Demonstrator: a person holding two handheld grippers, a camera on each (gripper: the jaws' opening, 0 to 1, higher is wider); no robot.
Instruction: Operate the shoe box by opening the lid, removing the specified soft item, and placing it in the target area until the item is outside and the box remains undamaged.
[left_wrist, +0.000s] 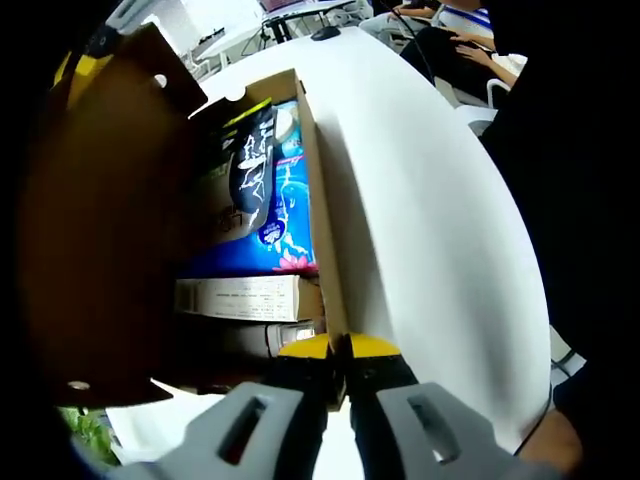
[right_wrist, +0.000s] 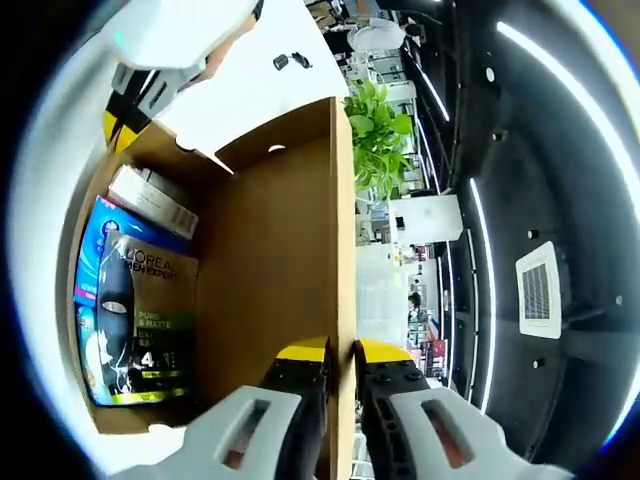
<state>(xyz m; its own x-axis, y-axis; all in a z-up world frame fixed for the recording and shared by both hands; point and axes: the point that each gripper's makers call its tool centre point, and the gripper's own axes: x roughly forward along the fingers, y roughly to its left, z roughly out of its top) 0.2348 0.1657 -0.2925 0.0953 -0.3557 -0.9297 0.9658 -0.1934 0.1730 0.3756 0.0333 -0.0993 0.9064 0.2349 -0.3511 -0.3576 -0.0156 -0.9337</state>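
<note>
An open cardboard shoe box (left_wrist: 324, 230) lies on a white table (left_wrist: 430, 200). My left gripper (left_wrist: 338, 347) is shut on the near end of the box's side wall. The lid (right_wrist: 270, 250) stands raised, and my right gripper (right_wrist: 342, 350) is shut on its free edge. In the left gripper view the lid (left_wrist: 100, 230) is a dark flap on the left. Inside lie a black-and-green L'Oreal pack (right_wrist: 145, 320), a blue soft packet (right_wrist: 100, 225) and a white carton (right_wrist: 150, 200). The same pack (left_wrist: 250, 170), blue packet (left_wrist: 290, 215) and carton (left_wrist: 245, 297) show from the other side.
A green plant (right_wrist: 378, 140) stands beyond the lid. Two small black items (right_wrist: 290, 60) lie on the table past the box. A person (left_wrist: 470, 30) sits at the far end. The white table surface runs along the box's right side.
</note>
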